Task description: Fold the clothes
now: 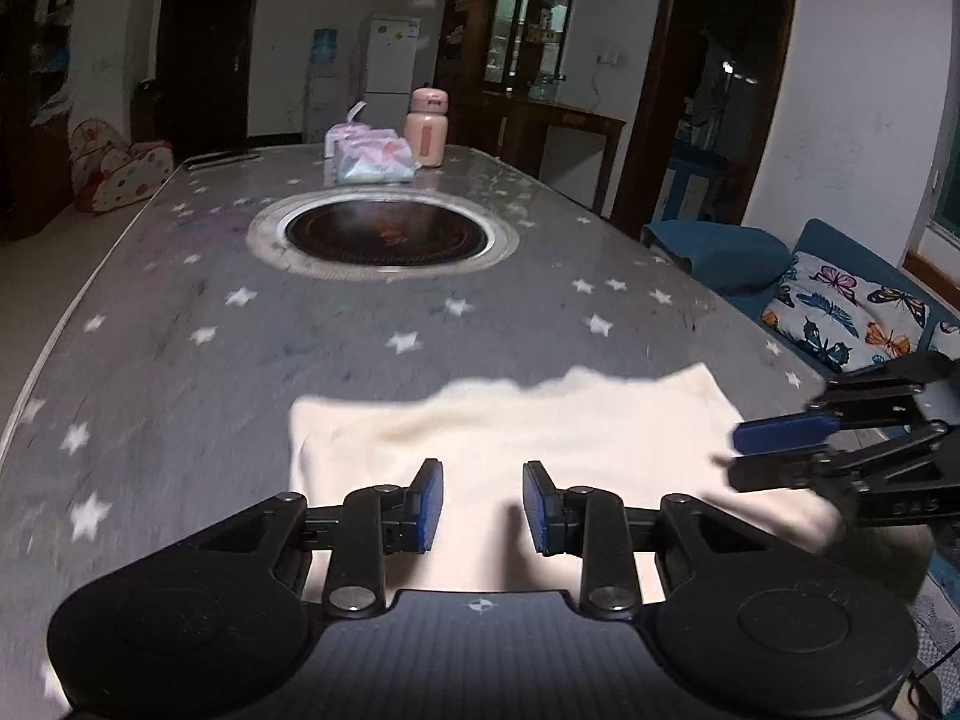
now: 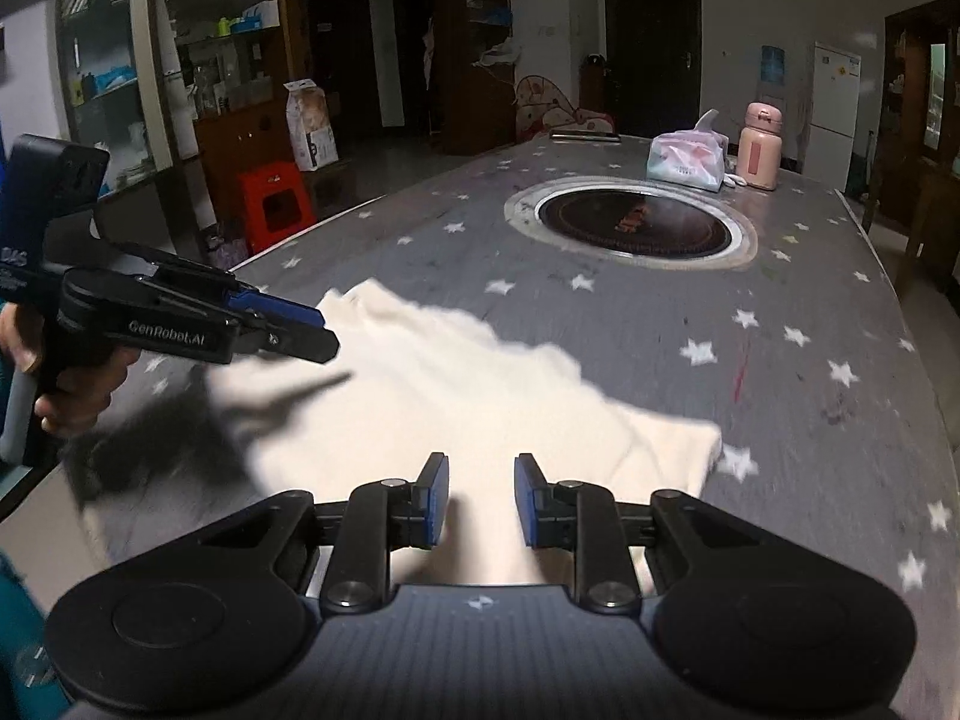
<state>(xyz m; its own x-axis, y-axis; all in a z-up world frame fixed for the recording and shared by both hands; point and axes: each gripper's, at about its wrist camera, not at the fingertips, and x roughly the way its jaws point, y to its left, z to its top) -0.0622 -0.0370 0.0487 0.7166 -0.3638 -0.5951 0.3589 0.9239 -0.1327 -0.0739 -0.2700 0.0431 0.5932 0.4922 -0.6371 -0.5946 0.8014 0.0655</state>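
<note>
I'm hovering both grippers, left (image 1: 483, 507) and right (image 2: 482, 501), jaws parted and gripping nothing, over cream garment (image 1: 540, 426) lying at the star-patterned table's (image 1: 198, 300) near edge

White lettering "GenRobot.AI" stands on the side of the black plastic left gripper (image 2: 282, 324), on its body just behind the blue-padded fingers. On the dark blue camera block above that same gripper, "DAS" is legible at its left edge; a cursive line under it cannot be read. In the left wrist view, the black plastic right gripper (image 1: 744, 450) bears faint raised letters on its body that appear to read "DAS". Other labels are too blurred to read.
</note>
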